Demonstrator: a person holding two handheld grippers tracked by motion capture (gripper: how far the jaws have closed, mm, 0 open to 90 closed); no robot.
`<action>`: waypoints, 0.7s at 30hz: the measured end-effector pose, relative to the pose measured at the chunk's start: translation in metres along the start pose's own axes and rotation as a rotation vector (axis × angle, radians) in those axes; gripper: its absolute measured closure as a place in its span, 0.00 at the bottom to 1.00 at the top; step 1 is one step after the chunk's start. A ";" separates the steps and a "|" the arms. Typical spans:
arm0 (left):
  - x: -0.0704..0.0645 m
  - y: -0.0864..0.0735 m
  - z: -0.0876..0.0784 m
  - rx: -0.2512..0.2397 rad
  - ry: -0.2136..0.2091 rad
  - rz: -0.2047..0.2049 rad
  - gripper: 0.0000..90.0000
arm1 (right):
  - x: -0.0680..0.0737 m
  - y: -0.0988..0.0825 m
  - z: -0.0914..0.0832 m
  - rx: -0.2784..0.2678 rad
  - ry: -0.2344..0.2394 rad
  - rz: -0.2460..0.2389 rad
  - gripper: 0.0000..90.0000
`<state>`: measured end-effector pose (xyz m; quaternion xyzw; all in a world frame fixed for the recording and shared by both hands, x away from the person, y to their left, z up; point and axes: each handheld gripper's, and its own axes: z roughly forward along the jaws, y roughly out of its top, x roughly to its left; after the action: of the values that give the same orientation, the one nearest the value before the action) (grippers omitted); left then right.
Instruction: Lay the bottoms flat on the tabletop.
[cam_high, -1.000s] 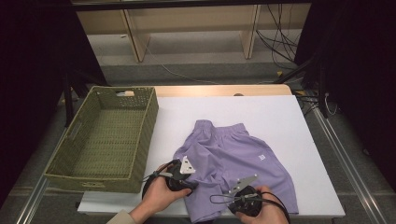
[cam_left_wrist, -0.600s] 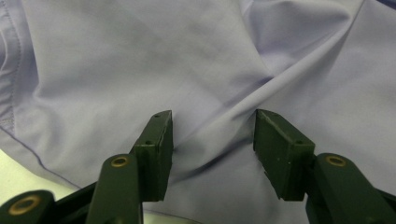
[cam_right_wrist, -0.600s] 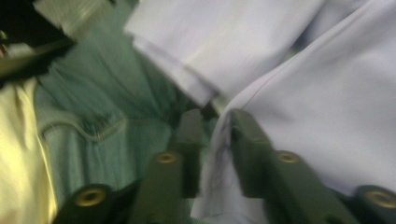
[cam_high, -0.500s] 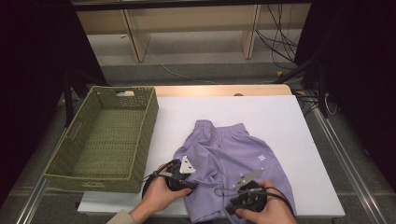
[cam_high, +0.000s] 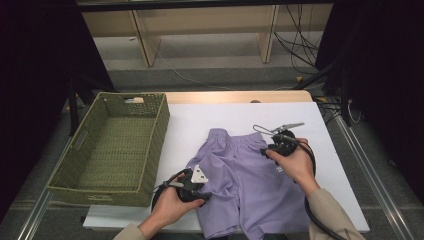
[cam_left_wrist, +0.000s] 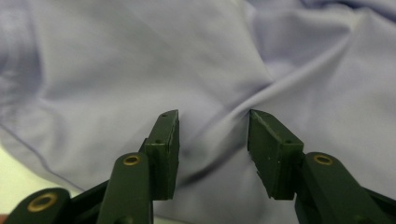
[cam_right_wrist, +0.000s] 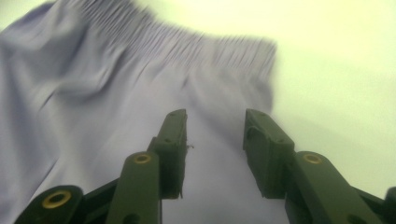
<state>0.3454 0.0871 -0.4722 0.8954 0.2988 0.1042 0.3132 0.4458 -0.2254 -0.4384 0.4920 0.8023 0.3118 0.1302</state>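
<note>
Purple shorts (cam_high: 250, 180) lie flat on the white table (cam_high: 200, 117), with the elastic waistband (cam_high: 235, 134) on the far side. My left gripper (cam_high: 204, 192) rests at the shorts' near left edge. Its jaws (cam_left_wrist: 213, 140) have just been closing and stand open, with a raised fold of the purple cloth (cam_left_wrist: 116, 70) between them and the pads apart from it. My right gripper (cam_high: 267, 150) hovers over the shorts' far right part and points at the waistband (cam_right_wrist: 187, 46). Its jaws (cam_right_wrist: 215, 140) have just been opening and hold nothing; the cloth lies beneath them.
A woven green basket (cam_high: 100, 192) stands at the table's left side, close to the left hand. Bare white table shows beyond and to the right of the shorts (cam_right_wrist: 336, 93). Shelves and cables lie on the floor past the far edge.
The right hand has moved from the shorts' near hem up to the far right part by the waistband. The left hand has stayed in place.
</note>
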 end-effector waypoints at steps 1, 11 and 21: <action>0.004 0.003 -0.002 -0.021 0.012 -0.014 0.60 | -0.003 0.006 0.006 0.005 -0.005 0.006 0.67; 0.068 0.052 0.013 -0.121 0.185 -0.196 0.50 | -0.018 0.023 0.046 0.041 -0.044 0.067 0.67; 0.089 0.063 0.056 0.010 0.143 -0.242 0.48 | -0.015 0.020 0.059 0.076 -0.074 0.031 0.81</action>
<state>0.4668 0.0732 -0.4773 0.8446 0.4267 0.1276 0.2971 0.4976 -0.2100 -0.4724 0.5203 0.8004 0.2648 0.1360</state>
